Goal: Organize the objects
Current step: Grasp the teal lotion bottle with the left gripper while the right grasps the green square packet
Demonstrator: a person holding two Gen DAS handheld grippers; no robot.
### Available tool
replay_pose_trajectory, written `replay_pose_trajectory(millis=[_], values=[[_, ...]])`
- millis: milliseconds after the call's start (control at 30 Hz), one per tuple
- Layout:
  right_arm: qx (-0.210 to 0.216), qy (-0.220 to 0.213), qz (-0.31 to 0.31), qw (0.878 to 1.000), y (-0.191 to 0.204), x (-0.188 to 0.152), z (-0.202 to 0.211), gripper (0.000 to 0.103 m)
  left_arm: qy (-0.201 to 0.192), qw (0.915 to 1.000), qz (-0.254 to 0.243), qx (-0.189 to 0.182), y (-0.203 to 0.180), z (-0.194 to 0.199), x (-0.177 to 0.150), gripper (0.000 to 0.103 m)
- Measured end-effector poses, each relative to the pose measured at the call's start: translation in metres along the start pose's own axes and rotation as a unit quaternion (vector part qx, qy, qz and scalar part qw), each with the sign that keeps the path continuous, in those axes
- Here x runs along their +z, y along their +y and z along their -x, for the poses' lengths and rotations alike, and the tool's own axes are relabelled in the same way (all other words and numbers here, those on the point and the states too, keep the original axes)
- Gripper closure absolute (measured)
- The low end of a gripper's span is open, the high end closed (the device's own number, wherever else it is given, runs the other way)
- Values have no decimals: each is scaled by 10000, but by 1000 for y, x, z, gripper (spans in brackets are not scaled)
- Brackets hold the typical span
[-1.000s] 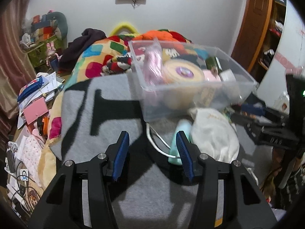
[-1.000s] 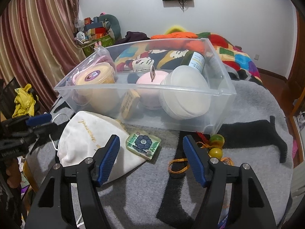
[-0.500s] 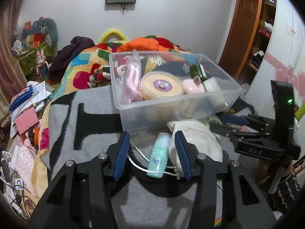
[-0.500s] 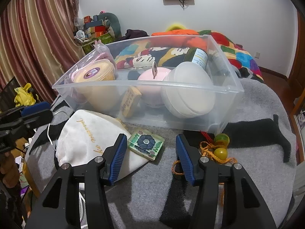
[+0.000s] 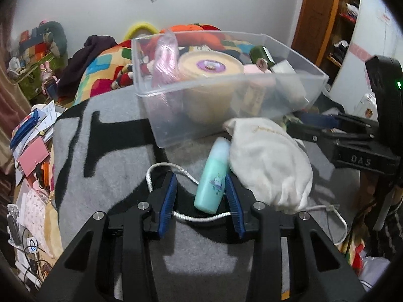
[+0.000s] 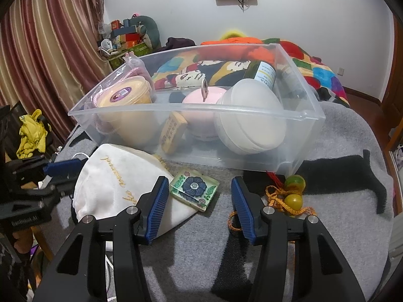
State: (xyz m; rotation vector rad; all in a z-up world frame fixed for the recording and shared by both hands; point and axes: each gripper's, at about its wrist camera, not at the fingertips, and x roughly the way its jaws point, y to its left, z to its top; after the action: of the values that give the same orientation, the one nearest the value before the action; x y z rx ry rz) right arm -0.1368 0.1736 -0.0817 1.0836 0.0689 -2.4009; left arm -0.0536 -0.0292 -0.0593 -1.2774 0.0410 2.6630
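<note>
Mint-green bottle (image 5: 214, 176) is lying on the grey blanket (image 5: 113, 176) beside the clear bin (image 5: 226, 95), between the left gripper (image 5: 201, 196)'s narrowing jaws, one pad touching, the other clear. White cord (image 5: 176, 171) is looping under them and risking a snag; the right gripper (image 6: 197, 201) is hanging half-open, empty, over the floral tile (image 6: 194, 187).

Black tongs (image 5: 201, 193) with ribbed blue pads (image 5: 167, 205) and silver screws.
</note>
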Motion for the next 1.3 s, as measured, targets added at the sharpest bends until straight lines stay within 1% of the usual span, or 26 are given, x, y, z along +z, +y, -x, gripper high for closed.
replay_pose_trajectory(millis=[267, 367, 400, 433, 500, 600, 767, 1100, 1300], values=[[-79, 46, 85, 9999, 4, 2, -4, 55, 73, 9999, 70, -88, 2, -9, 5, 64], [-39, 84, 104, 9999, 4, 2, -5, 65, 60, 9999, 104, -93, 2, -10, 7, 69], [-49, 105, 121, 9999, 5, 2, -6, 65, 56, 9999, 100, -86, 2, -10, 7, 71], [-81, 87, 148, 9998, 6, 2, -5, 65, 49, 9999, 96, -80, 2, -10, 7, 76], [-148, 55, 212, 9997, 8, 1, -5, 65, 46, 9999, 85, -67, 1, -10, 8, 79], [-183, 20, 235, 9996, 10, 1, -3, 65, 32, 9999, 116, -61, 0, -11, 9, 79], [-100, -25, 86, 9999, 4, 1, 0, 65, -50, 9997, 223, -1, 2, -8, 8, 79], [-36, -104, 15, 9999, 1, 0, 5, 65, -349, 9985, 400, 104, 7, 17, 7, 79], [-34, -234, -33, 9997, 1, 0, 17, 65, -533, 9971, 533, 46, 7, 30, 9, 79]])
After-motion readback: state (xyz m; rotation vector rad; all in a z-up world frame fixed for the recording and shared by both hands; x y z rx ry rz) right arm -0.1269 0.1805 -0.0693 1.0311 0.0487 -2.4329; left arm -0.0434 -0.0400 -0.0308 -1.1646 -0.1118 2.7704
